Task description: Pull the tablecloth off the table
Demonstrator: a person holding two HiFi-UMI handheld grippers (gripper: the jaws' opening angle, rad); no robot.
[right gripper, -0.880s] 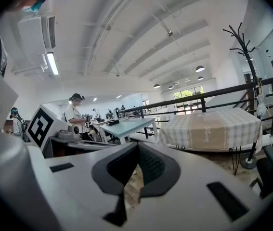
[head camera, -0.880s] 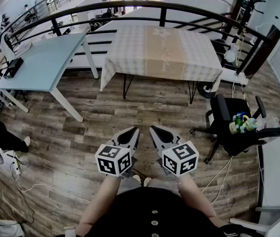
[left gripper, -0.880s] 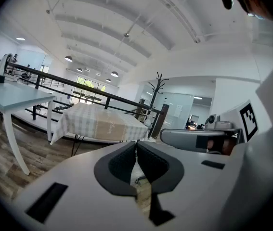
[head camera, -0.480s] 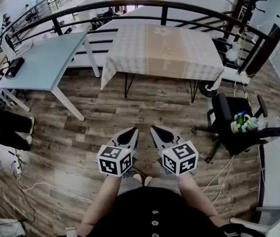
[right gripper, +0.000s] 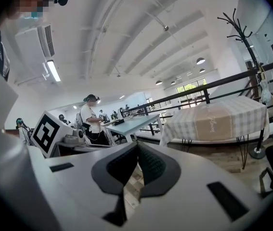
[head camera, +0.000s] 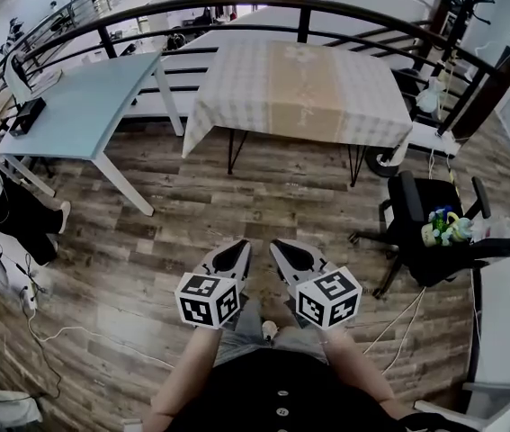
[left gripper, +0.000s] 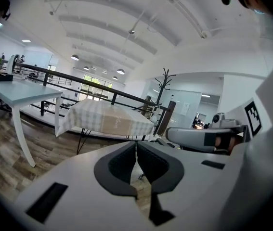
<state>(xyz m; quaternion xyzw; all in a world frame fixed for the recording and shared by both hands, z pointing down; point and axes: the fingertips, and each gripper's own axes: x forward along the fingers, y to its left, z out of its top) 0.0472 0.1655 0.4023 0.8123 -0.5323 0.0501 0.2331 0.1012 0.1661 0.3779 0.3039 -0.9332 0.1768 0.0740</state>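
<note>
A: How many tongs?
B: Two. The left tongs (head camera: 234, 253) and right tongs (head camera: 287, 252) are both pinched together, empty.
A: Tablecloths?
B: One tablecloth (head camera: 299, 93), covering its tabletop (head camera: 230, 156) and hanging over the edges, well apart from both.

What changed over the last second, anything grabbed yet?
Nothing grabbed. The bystander at the left edge moved further into view, and the wearer's leg now shows between the grippers, as if stepping forward. Unchanged: left gripper and right gripper shut, empty, side by side; tablecloth still spread on its table, well ahead.
</note>
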